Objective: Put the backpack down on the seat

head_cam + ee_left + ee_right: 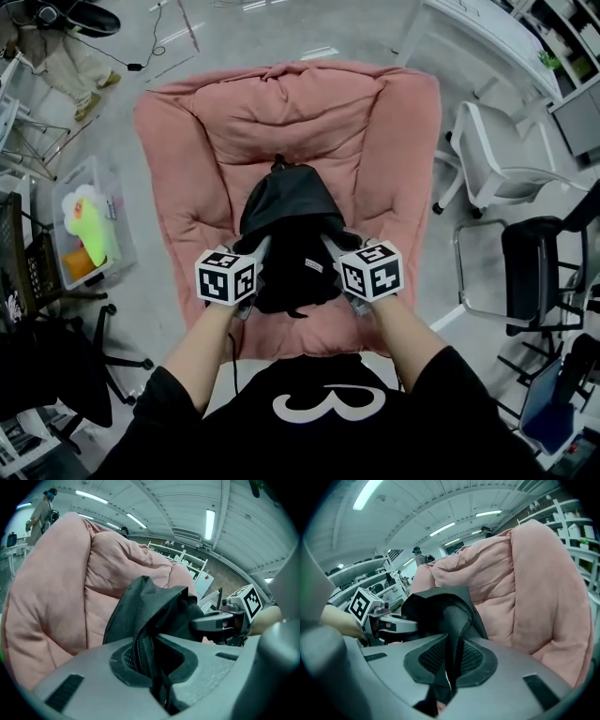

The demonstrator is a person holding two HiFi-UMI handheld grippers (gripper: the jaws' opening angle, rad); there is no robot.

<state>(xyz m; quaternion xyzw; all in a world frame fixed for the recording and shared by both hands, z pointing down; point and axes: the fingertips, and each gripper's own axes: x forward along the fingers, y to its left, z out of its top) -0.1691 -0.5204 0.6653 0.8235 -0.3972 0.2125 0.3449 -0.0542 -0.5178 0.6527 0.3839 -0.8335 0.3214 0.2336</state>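
Head view: the black backpack (286, 220) is at the middle of the pink padded seat (187, 141), in front of the backrest, with its narrow top end pointing toward the backrest. I cannot tell whether its underside rests on the cushion or hangs just above it.

Left gripper (263, 246): clenched on the backpack's left side. Its own view shows the jaws closed on a fold of black fabric with a zip running along it. The fabric rises out of the pinch and spreads into the bag's body.

Right gripper (330, 242): grasping the backpack's right side. Its own view shows a black mesh-faced strap pinched between the jaws and standing up from them.

The two grippers sit roughly level, one on either side of the bag, and each shows in the other's camera. In both gripper views the pink cushion fills the space behind the backpack.

Surroundings, head view: a clear bin (70, 267) holding a yellow-green plush toy (92, 225) stands on the grey floor (155, 309) left of the seat. A white chair (497, 159) is to the right, with a black chair (534, 272) below it in the frame.
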